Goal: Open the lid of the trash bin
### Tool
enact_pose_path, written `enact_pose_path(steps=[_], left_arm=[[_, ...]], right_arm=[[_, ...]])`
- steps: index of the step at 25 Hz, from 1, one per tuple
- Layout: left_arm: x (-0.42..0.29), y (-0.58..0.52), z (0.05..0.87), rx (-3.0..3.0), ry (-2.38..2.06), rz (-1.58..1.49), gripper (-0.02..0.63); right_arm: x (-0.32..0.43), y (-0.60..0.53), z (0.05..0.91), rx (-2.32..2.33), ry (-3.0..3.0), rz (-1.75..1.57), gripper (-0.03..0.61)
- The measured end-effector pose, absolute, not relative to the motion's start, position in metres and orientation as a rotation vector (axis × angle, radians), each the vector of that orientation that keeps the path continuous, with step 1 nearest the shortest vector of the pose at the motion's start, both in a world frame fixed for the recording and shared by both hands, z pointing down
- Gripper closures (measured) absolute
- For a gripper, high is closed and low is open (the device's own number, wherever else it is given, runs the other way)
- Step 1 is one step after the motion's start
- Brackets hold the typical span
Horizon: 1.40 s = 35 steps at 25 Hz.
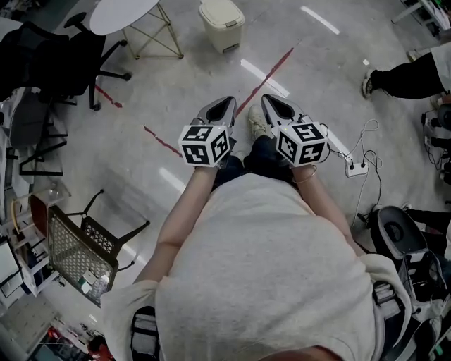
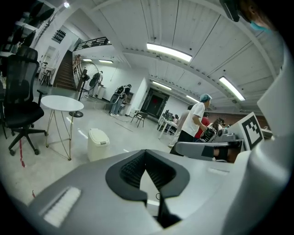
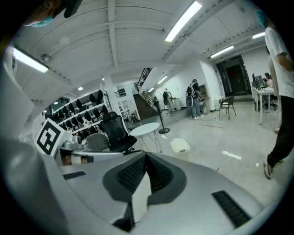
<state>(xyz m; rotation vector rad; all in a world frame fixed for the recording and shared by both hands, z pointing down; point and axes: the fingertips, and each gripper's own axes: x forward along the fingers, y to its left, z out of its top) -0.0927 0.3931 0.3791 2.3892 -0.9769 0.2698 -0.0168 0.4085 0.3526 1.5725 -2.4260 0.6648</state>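
A: Where's the bin (image 1: 224, 34)?

B: Well ahead on the floor (image 1: 169, 77), lid (image 1: 220, 13) down. Jaws of the left gripper (image 1: 224, 104) and right gripper (image 1: 273, 103) are together, empty. Step close first, then work the lid's front edge.

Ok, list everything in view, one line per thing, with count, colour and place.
trash bin: one, cream, lid down, on the floor ahead, right of the table.
round table: one, white top on thin metal legs, ahead to the left.
office chair: one, black, left of the table.
mesh chair: one, dark wire, near left.
tape lines: two, red, on the floor ahead.
power strip: one, white, with cables, on the floor at right.
bystander's leg: one, dark trousers, far right.
left gripper: one, grey, jaws together, nothing held.
right gripper: one, grey, jaws together, nothing held.
marker cubes: two, black and white, one on each gripper.
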Motion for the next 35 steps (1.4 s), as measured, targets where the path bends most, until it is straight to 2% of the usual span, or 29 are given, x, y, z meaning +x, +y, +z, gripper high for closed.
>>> enact_pose_path(steps=[23, 35], left_arm=[[-0.002, 0.159, 0.360, 2.356, -1.114, 0.189, 0.604], [-0.007, 0.105, 0.369, 2.299, -1.173, 0.206, 0.604]], right_arm=[[0.062, 0.161, 0.338, 1.325, -2.513, 0.573, 0.571], [0.072, 0.106, 0.352, 1.309, -2.523, 0.631, 0.571]])
